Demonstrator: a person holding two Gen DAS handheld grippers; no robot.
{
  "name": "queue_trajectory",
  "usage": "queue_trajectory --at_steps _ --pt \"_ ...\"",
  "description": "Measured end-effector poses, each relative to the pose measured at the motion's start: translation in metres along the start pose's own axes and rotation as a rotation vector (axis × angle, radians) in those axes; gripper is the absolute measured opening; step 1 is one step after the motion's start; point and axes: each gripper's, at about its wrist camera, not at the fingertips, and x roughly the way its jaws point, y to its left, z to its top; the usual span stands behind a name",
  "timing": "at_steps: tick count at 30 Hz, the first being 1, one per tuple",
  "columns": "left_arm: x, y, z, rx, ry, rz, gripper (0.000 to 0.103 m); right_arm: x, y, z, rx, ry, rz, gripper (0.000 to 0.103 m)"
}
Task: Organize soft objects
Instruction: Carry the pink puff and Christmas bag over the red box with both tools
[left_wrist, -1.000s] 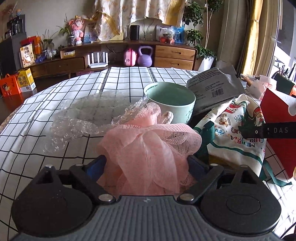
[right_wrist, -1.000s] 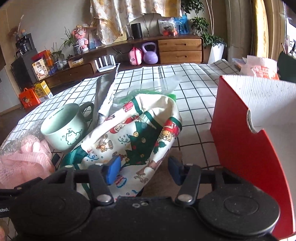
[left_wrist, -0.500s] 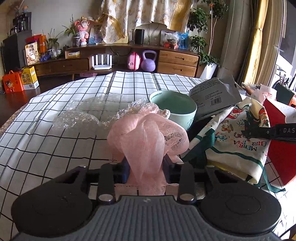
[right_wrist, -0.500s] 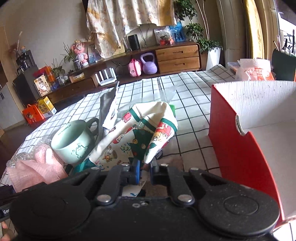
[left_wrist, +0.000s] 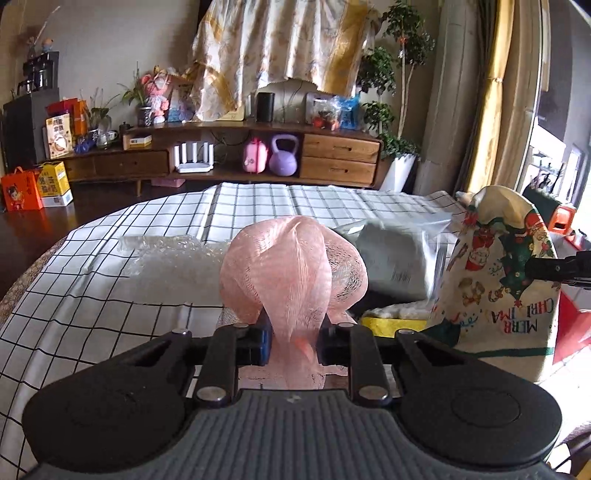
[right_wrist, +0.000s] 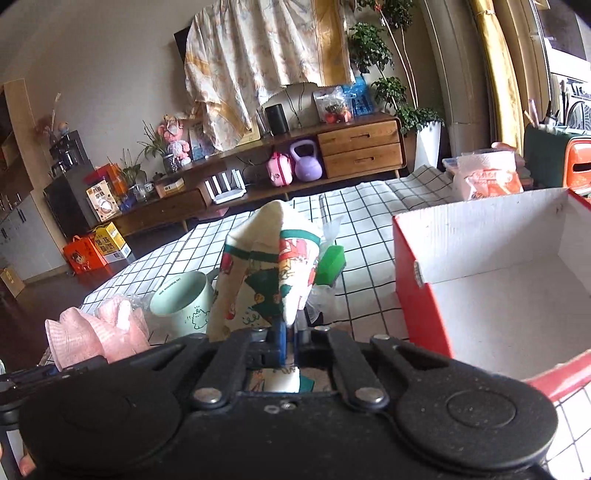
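Left wrist view, fingers (left_wrist: 293, 341) clamping pink mesh pouf (left_wrist: 291, 273) (lifted), right fingers (right_wrist: 290, 338) pinching Christmas cloth (right_wrist: 266, 280) aloft.

The printed cloth (left_wrist: 502, 280) reads "MERR… CHRI…MA", upside down; the mug's (right_wrist: 183, 301) rim lettering is illegible

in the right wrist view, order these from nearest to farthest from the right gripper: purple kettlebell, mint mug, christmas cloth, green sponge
1. Christmas cloth: pinched in the jaws of the right gripper, dead centre.
2. Mint mug: just left of the cloth, on the checked tablecloth.
3. Green sponge: slightly farther back, right of the cloth.
4. Purple kettlebell: far off, under the wooden sideboard.
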Motion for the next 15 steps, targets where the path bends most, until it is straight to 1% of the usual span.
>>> queue_trajectory --at_steps 8,15 --pt "-0.035 -0.019 0.013 0.023 -0.051 -0.075 0.022 -0.045 -0.011 0.011 0.001 -0.060 0.022 0.001" --pt "-0.056 -0.042 0.026 0.066 -0.105 -0.131 0.022 -0.076 -0.029 0.031 0.012 -0.123 0.026 0.001"
